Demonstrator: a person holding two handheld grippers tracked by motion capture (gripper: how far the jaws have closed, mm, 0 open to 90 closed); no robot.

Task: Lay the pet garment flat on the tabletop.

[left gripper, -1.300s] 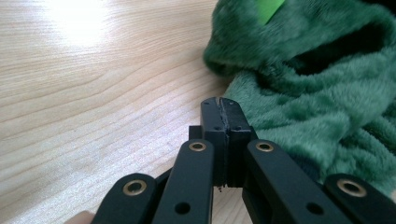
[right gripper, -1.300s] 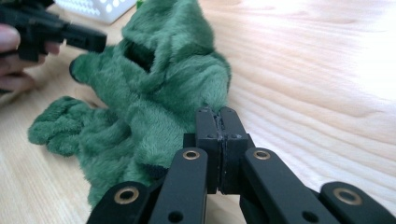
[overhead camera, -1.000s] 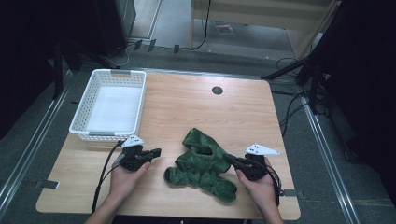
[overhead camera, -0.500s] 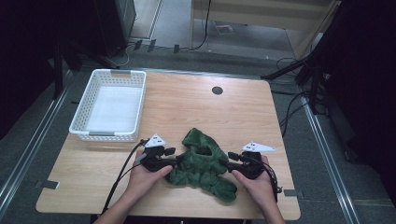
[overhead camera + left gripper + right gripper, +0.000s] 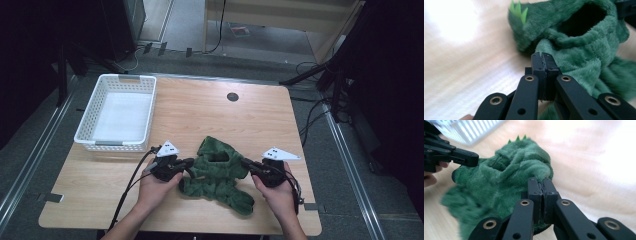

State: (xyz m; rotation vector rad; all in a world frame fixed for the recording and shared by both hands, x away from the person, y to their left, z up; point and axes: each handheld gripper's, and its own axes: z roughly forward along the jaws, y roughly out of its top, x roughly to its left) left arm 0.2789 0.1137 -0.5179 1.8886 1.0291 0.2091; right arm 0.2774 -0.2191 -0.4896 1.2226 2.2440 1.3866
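The table (image 5: pixel 210 107) has open wood across the upper middle and right of the high view; a white basket (image 5: pixel 120 112) sits upper left, near the left edge. A green plush garment (image 5: pixel 217 172), rumpled, with small light-green spikes and a dark opening, lies low and centre, close to the near edge. The left gripper (image 5: pixel 189 161) touches its left side, the right gripper (image 5: pixel 246 162) its right. Both have just been closing; each pair of jaws is pressed together, tips against the fleece, and whether fabric is pinched I cannot tell.
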